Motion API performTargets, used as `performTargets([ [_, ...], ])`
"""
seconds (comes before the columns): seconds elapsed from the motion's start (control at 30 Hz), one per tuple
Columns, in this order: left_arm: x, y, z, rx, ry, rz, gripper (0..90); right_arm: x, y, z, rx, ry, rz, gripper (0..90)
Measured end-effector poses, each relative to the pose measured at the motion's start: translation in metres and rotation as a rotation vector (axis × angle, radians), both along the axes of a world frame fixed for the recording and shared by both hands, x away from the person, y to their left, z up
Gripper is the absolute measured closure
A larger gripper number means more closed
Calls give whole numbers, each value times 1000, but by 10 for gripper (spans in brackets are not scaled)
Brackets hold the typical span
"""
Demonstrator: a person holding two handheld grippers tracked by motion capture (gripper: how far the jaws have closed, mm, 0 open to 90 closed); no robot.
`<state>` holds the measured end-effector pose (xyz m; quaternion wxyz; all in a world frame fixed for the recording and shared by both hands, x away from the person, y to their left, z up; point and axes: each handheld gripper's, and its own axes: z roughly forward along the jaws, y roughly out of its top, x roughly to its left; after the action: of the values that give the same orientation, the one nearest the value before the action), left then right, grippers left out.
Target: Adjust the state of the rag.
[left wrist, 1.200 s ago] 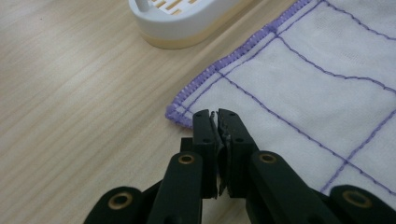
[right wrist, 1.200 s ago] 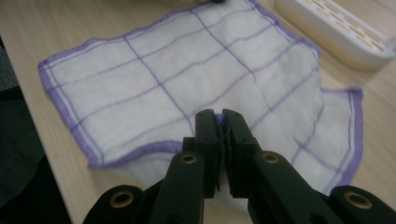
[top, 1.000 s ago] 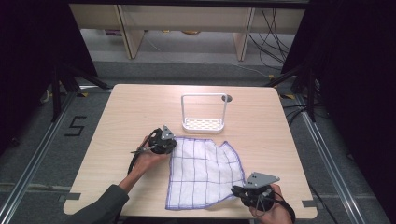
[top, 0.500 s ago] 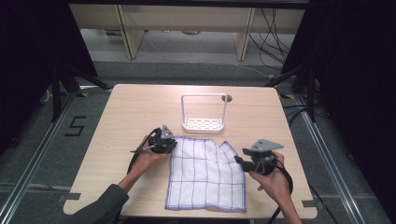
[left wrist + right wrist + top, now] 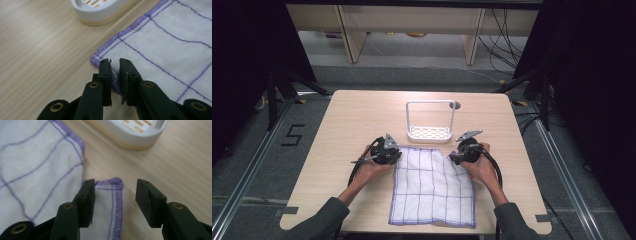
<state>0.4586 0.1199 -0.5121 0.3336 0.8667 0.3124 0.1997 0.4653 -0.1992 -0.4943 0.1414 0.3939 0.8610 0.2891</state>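
Pale wood grain runs across the bench [image 5: 342, 125], and my cloth [image 5: 432, 190] lies spread flat on its near half, a white square with purple grid lines and a purple stitched hem. Just beyond its far edge stands a small white rack [image 5: 430, 131] with a wire handle.

My left tongs [image 5: 114, 68] are nearly closed and pinch the cloth's far left corner between them. My right tongs [image 5: 115, 195] stand wide apart astride the far right corner, where the hem is folded over; they grip nothing.

I judge the cloth light, limp and thin: it will sag and crease wherever it is unsupported. The hem is the firmest part, so I would bite the right corner squarely on the stitching, matching the left.
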Motion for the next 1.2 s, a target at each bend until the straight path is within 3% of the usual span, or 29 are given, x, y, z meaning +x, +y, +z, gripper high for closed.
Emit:
performTargets([
  [0.03, 0, 0, 0, -6, 0, 0, 786, 3, 1, -3, -22, -7, 8, 501],
  [0.07, 1, 1, 0, -7, -1, 1, 782, 4, 3, -5, 10, 1, -7, 544],
  [0.1, 0, 1, -1, -7, -1, 1, 779, 5, 2, -5, 23, 19, 14, 636],
  [0.13, 0, 1, -1, -7, -1, 1, 778, 5, 2, -5, 23, 19, 14, 636],
  [0.2, 0, 1, 0, -5, -2, -2, 778, 5, 3, -5, 18, 0, 75, 806],
  [0.27, 1, 1, -1, -13, -4, -3, 777, 3, 2, -3, 15, -20, 81, 869],
  [0.3, 1, 2, -1, -16, -1, -7, 776, 1, -1, 3, 4, -21, 48, 877],
  [0.33, 1, 2, -1, -16, -1, -7, 776, 1, -1, 3, 4, -21, 48, 877],
  [0.37, 1, 2, -2, -30, -2, -5, 776, 1, -13, 11, 21, -77, 1, 879],
  [0.4, 1, 3, -1, -23, -1, -8, 776, 1, -13, 11, 21, -77, 1, 879],
  [0.43, 1, 2, -2, -26, -2, -6, 775, 2, -25, 17, 19, -118, -12, 879],
  [0.5, 1, 2, -1, -10, -10, -3, 762, 1, -32, 19, 35, -135, -7, 879],
  [0.6, 1, 1, 0, -12, -7, 4, 737, 0, -32, 18, 36, -114, -14, 877],
  [0.67, 2, 3, 2, -12, 3, 16, 628, 1, -28, 13, 63, -136, -22, 872],
  [0.7, 5, 6, 4, -16, -23, 46, 583, 3, -27, 14, 26, -117, 7, 864],
  [0.77, 6, 7, 5, -13, -35, 54, 534, 2, -25, 14, 21, -106, 3, 855],
  [0.87, 11, 9, 3, -61, -21, 83, 509, 3, -25, 13, 23, -111, 2, 847],
  [0.97, 14, 0, -1, -41, -13, 73, 483, 3, -26, 11, 47, -122, -25, 829],
  [1.0, 14, 0, -1, -41, -13, 73, 479, 4, -29, 13, 28, -104, -16, 818],
  [1.1, 16, -8, 1, -10, -9, 62, 479, 4, -30, 13, 33, -96, -38, 761],
  [1.2, 16, -12, 1, 1, -17, 64, 494, 5, -29, 10, 17, -89, -74, 639],
])
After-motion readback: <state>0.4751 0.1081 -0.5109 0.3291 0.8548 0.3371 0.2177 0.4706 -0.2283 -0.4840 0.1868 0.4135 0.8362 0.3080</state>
